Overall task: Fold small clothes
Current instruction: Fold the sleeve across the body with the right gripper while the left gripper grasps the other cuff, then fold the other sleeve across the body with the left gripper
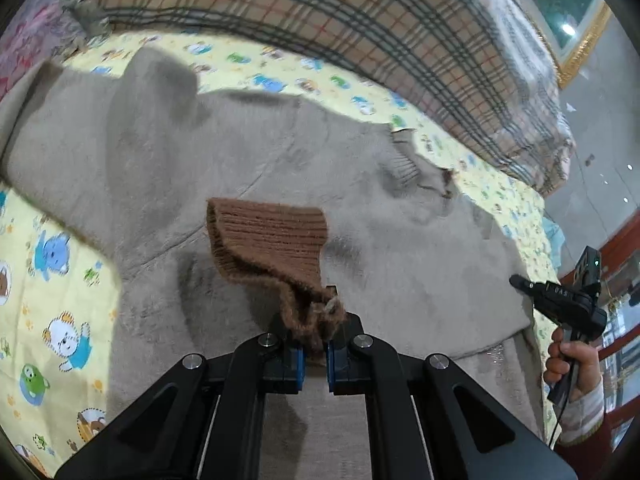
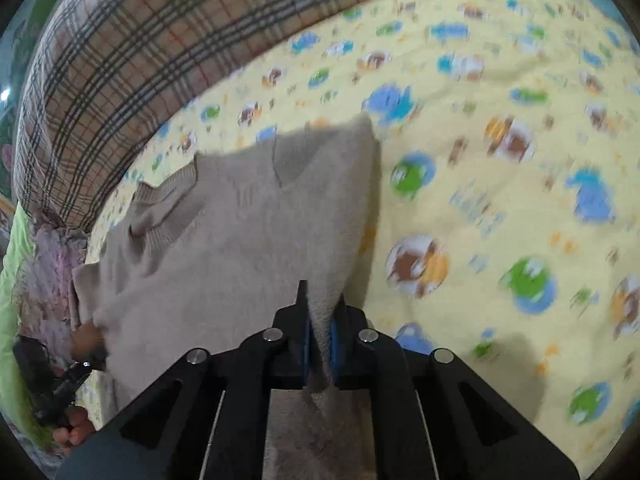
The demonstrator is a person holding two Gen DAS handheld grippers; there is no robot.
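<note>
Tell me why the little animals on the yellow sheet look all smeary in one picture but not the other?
Right wrist view: the yellow sheet is smeared by motion blur, while the beige sweater in the right gripper looks sharper. Left wrist view: sheet animals stay crisp; fisheye bends the plaid blanket.

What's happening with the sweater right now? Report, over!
Left tool shut on brown cuff. Right tool shut on beige sweater edge. Sweater spread on yellow cartoon sheet. Nothing in the way.
</note>
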